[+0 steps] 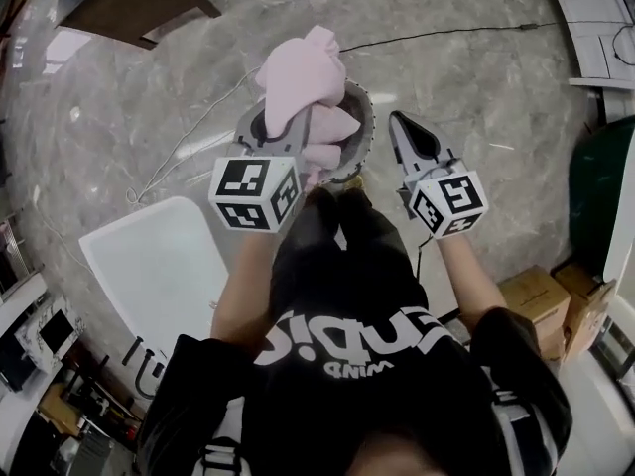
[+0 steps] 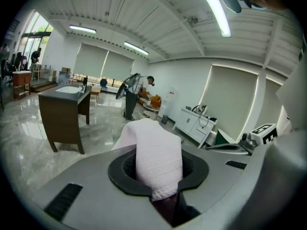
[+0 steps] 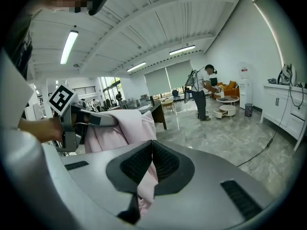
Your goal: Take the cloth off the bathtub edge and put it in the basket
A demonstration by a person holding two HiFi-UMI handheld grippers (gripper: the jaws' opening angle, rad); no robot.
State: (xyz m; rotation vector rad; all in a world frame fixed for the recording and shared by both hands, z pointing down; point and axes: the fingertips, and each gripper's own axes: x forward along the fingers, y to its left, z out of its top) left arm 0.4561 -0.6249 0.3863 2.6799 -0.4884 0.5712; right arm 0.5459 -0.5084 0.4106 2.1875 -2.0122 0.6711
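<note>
**Pink cloth held over the basket**

On the marble floor stands a grey basket, with the pink cloth hanging over it. The left gripper has its fingers clamped on the cloth. The right gripper, just beside the basket, has its fingers together.

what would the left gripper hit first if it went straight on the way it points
Probably the basket: the left gripper, shut on the pink cloth, points down into it, though depth is unclear.

light: bright ceiling strips | floor glare | edges: fisheye-warped, dark
</note>
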